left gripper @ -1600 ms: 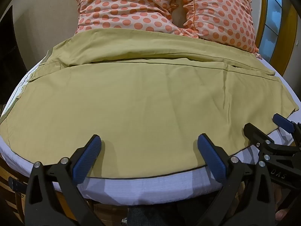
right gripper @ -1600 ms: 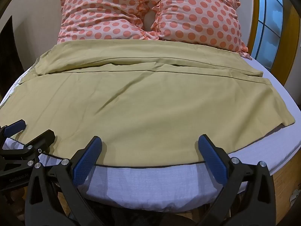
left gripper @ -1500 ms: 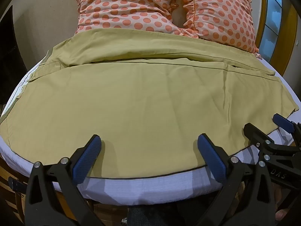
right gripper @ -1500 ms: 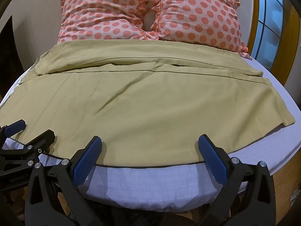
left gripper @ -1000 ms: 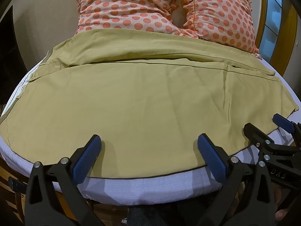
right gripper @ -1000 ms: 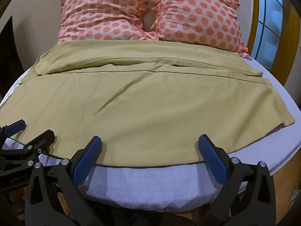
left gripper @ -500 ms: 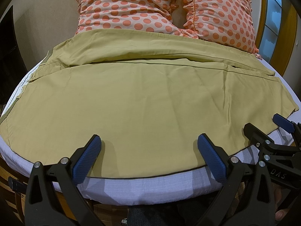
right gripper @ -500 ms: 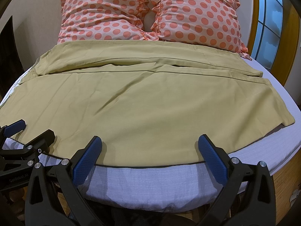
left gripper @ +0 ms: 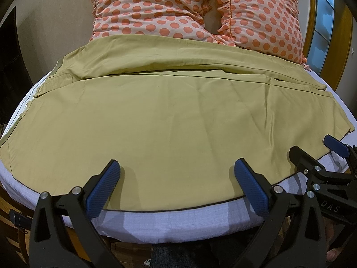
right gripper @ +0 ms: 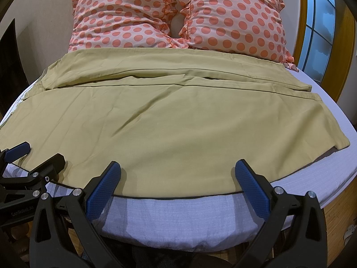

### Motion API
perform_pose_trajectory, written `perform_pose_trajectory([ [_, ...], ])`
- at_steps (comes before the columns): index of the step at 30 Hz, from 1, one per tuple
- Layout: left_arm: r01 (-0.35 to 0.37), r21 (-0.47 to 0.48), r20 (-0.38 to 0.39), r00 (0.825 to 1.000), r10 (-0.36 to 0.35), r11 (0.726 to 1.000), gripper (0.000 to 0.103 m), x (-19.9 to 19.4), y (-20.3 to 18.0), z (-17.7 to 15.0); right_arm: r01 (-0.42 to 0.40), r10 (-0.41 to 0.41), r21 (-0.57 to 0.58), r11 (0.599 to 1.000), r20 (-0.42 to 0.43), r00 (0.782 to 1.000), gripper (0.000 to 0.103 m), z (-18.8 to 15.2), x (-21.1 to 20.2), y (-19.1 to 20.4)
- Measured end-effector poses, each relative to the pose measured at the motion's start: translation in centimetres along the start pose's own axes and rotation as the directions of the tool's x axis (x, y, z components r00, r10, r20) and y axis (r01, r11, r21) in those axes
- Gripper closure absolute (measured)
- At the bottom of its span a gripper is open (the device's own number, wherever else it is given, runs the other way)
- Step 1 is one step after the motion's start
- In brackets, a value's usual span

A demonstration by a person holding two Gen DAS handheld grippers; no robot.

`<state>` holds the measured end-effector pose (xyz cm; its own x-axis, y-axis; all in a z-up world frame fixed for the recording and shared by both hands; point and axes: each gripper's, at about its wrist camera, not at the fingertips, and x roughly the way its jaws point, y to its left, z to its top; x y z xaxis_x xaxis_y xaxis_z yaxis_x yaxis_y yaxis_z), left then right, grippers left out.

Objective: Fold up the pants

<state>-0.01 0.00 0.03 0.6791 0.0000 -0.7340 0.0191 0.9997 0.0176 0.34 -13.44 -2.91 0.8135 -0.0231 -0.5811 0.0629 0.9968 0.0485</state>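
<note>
Olive-tan pants (left gripper: 169,120) lie spread flat across the bed, legs side by side, running left to right; they also show in the right wrist view (right gripper: 165,120). My left gripper (left gripper: 176,178) is open and empty, hovering over the near edge of the pants. My right gripper (right gripper: 177,177) is open and empty, also over the near edge. The right gripper shows at the right of the left wrist view (left gripper: 321,156). The left gripper shows at the left of the right wrist view (right gripper: 33,156).
The bed has a white sheet (left gripper: 178,221), also in the right wrist view (right gripper: 178,214). Two orange polka-dot pillows (right gripper: 178,15) stand at the head. A window with a wooden frame (right gripper: 321,29) is at the right. A wall is at the left.
</note>
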Motion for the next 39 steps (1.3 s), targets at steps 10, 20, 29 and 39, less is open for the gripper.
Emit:
perform_pose_trajectory([
  [10,0.0,0.0,0.001,1.0,0.0,1.0,0.002,-0.01,0.0,-0.01,0.001,-0.001,0.0,1.0,0.003,1.0,0.001,-0.09,-0.03,0.11],
  [20,0.0,0.0,0.003,1.0,0.0,1.0,0.002,-0.01,0.0,0.0,0.002,-0.002,0.0,1.0,0.004,1.0,0.001,-0.16,-0.03,0.17],
  [29,0.0,0.0,0.003,1.0,0.0,1.0,0.002,-0.02,0.0,-0.01,0.003,-0.003,-0.001,1.0,0.008,1.0,0.001,-0.32,0.03,0.22],
  [39,0.0,0.001,0.005,1.0,0.0,1.0,0.002,-0.02,0.0,0.0,0.003,-0.003,-0.002,1.0,0.015,1.0,0.001,-0.47,0.06,0.37],
])
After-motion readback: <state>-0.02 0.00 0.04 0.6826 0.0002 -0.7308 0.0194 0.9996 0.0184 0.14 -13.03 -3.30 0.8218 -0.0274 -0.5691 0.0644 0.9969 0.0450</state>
